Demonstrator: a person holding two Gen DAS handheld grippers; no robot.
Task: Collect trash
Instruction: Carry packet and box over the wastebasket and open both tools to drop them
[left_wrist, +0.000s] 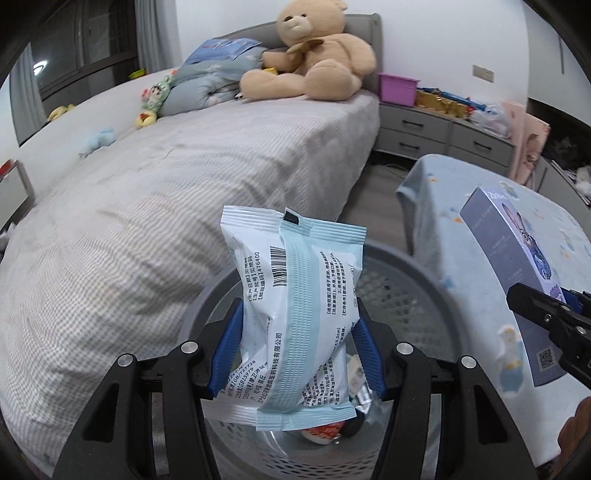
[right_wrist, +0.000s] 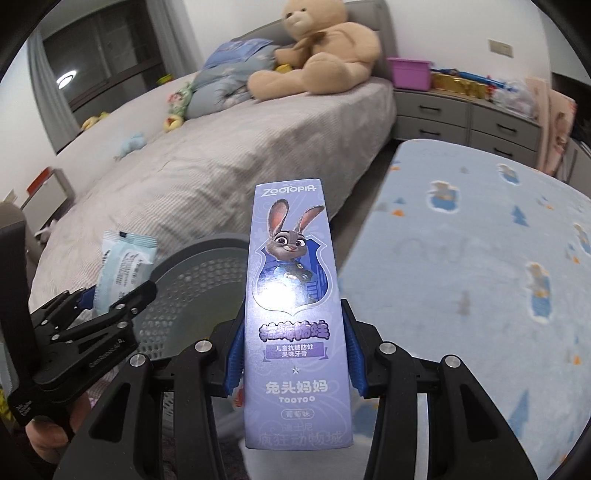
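Note:
My left gripper (left_wrist: 297, 314) is shut on a white and light-blue wipes packet (left_wrist: 295, 295), held upright over the grey mesh trash basket (left_wrist: 417, 295). Some trash (left_wrist: 325, 432) lies at the basket's bottom. My right gripper (right_wrist: 293, 325) is shut on a purple Zootopia toothpaste box (right_wrist: 295, 314), held upright at the basket's right rim (right_wrist: 207, 251). In the right wrist view the left gripper (right_wrist: 110, 299) and its packet (right_wrist: 122, 266) show at the left. In the left wrist view the right gripper (left_wrist: 546, 310) and the box (left_wrist: 517, 266) show at the right.
A bed with a grey checked cover (left_wrist: 166, 192) lies left of the basket, with a teddy bear (left_wrist: 314, 51) and small toys. A surface under a light-blue cloth (right_wrist: 480, 258) is to the right. Grey drawers (left_wrist: 424, 133) with a purple bin (left_wrist: 397, 86) stand at the back.

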